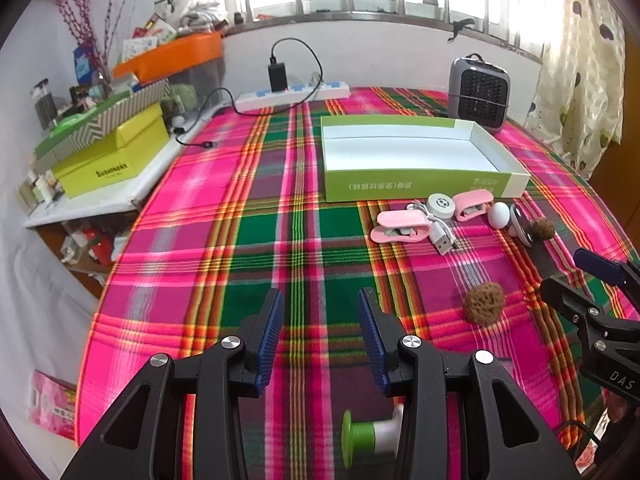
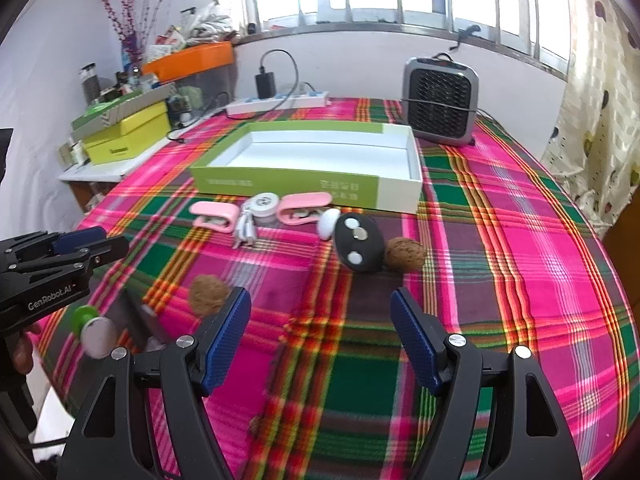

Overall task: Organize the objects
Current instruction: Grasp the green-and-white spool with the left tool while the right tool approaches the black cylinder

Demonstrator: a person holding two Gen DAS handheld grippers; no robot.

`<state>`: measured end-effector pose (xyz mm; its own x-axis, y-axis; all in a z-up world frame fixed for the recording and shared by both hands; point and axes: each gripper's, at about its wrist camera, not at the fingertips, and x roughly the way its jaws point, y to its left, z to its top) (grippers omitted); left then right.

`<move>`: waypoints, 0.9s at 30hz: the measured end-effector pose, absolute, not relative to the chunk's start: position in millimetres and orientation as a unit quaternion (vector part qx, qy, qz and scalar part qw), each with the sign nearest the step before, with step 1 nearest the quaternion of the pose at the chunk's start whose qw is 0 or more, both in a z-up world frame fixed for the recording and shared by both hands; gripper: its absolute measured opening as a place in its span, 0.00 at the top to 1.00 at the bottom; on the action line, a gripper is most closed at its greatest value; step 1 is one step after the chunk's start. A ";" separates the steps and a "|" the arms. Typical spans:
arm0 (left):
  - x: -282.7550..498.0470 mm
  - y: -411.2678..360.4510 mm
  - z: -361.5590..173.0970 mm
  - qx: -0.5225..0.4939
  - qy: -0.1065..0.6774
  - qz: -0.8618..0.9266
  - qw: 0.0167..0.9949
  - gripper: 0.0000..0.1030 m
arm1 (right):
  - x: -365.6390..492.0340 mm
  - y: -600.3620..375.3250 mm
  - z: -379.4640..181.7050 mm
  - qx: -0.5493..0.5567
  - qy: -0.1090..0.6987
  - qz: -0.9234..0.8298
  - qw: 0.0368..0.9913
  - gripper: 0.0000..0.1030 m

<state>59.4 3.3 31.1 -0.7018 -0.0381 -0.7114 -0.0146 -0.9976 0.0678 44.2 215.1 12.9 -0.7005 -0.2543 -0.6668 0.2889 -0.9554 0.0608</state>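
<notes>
An empty green and white box (image 1: 412,182) (image 2: 280,186) lies open on the plaid cloth. In front of it lie two pink clips (image 1: 402,227) (image 2: 214,214), a white round cable reel (image 1: 440,205) (image 2: 264,203), a white egg-shaped piece (image 1: 499,214) (image 2: 329,222), a black oval fob (image 2: 358,242) and two walnuts (image 1: 483,303) (image 2: 405,254). A green and white spool (image 1: 370,436) (image 2: 90,330) lies near my left gripper (image 1: 320,300). My left gripper is open and empty above the cloth. My right gripper (image 2: 320,300) is open and empty, short of the fob.
A grey fan heater (image 1: 478,94) (image 2: 440,100) stands behind the box. A power strip with a black charger (image 1: 292,94) (image 2: 276,100) lies at the table's far edge. A side shelf with yellow boxes (image 1: 112,156) and an orange bin (image 1: 172,56) stands at left.
</notes>
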 end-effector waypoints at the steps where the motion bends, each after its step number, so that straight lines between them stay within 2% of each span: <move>1: 63.7 2.7 32.0 0.384 -0.032 -0.923 0.003 0.65 | 46.9 214.4 13.4 0.355 0.024 -0.922 0.154 0.30; 15: 106.4 -18.2 30.2 0.381 0.018 -0.923 -0.048 0.65 | 78.6 197.4 13.6 0.331 0.035 -0.908 0.256 0.30; 23: 122.5 -13.4 27.3 0.380 0.036 -0.919 -0.098 0.64 | 83.7 193.4 10.4 0.333 0.034 -0.901 0.275 0.30; 25: 124.8 -9.4 26.8 0.381 0.031 -0.918 -0.108 0.60 | 84.4 193.4 10.1 0.333 0.035 -0.901 0.277 0.30; 27: 125.6 -5.5 24.5 0.385 0.027 -0.915 -0.115 0.59 | 85.6 192.3 9.3 0.333 0.036 -0.900 0.279 0.30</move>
<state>125.6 -5.5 24.5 -0.6772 0.2309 -0.6986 -0.1886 -0.9722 -0.1385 85.6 192.3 9.3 -0.6228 -0.4788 -0.6187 0.5267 -0.8414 0.1210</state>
